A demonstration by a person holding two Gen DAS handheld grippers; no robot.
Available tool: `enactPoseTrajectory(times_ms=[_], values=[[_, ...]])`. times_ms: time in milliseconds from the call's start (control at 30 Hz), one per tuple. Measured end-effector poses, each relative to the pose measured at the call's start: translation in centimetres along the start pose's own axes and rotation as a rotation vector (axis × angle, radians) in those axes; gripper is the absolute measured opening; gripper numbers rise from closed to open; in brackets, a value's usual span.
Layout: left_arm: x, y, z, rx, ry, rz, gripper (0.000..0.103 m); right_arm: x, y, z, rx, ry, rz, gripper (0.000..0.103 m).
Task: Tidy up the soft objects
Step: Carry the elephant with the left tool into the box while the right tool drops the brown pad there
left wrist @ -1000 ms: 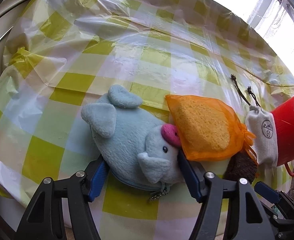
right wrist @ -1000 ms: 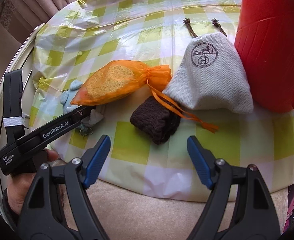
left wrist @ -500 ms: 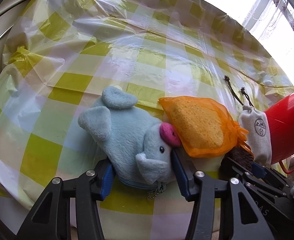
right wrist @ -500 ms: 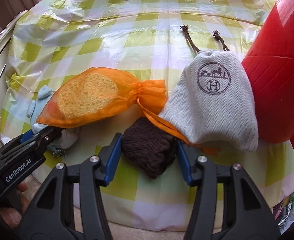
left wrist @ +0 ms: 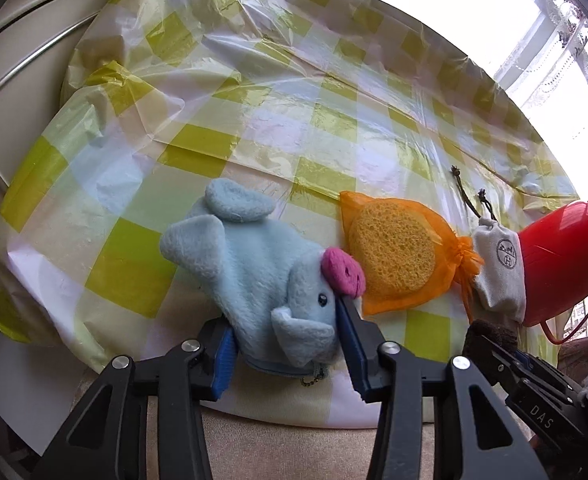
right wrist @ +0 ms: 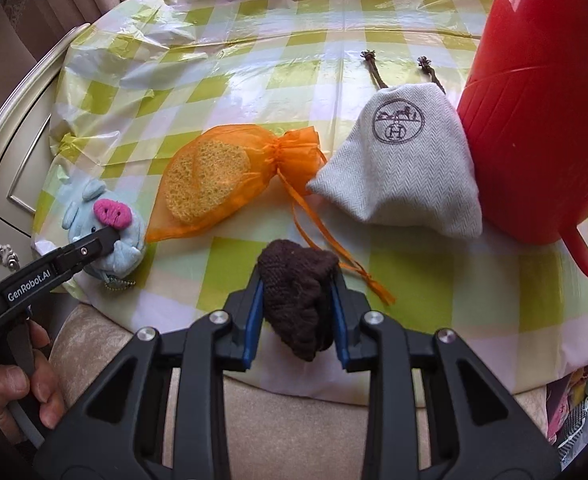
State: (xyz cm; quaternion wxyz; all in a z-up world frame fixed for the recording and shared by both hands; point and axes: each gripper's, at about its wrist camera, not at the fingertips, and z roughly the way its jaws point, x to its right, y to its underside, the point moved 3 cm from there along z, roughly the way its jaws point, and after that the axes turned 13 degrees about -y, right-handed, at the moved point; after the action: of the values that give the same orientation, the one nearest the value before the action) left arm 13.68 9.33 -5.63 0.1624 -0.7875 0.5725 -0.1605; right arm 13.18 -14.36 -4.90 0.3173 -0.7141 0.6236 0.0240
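Note:
A light blue plush pig [left wrist: 254, 264] with a pink snout lies near the table's front edge. My left gripper [left wrist: 286, 344] grips it from both sides, the jaws still closing and both blue pads pressing into the plush. A dark brown knitted piece [right wrist: 294, 280] is squeezed between the pads of my right gripper [right wrist: 295, 312], whose jaws are also still closing. Its lower end hangs over the table edge. In the right wrist view the left gripper's finger [right wrist: 90, 250] lies against the plush pig [right wrist: 82, 208].
An orange mesh bag [right wrist: 210, 184] holding a yellow sponge lies between the pig and a grey drawstring pouch [right wrist: 401, 164]. A red plastic bucket [right wrist: 533, 120] stands at the right. A green checked plastic cloth [left wrist: 198, 148] covers the round table. A person's hand [right wrist: 22, 392] holds the left gripper.
Both grippers have narrowed. The left closed onto the plush pig and drew it away from the orange bag. The right moved in over the brown knitted piece and clamped it.

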Motion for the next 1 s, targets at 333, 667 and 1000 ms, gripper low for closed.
enactPoseTrajectory(times_ms=[333, 667, 1000], values=[[2.7, 2.4, -3.3, 0.031, 0.020, 0.086, 0.047, 1.8, 2.8, -4.8, 0.054, 0.008, -0.003, 0.033], [11.3, 5.8, -5.7, 0.023, 0.134, 0.274, 0.047, 6.8, 5.1, -9.8, 0.099, 0.100, 0.053, 0.033], [21.0, 9.7, -7.6, 0.018, 0.250, 0.475, 0.047, 14.4, 7.8, -15.2, 0.158, 0.260, 0.163, 0.033]])
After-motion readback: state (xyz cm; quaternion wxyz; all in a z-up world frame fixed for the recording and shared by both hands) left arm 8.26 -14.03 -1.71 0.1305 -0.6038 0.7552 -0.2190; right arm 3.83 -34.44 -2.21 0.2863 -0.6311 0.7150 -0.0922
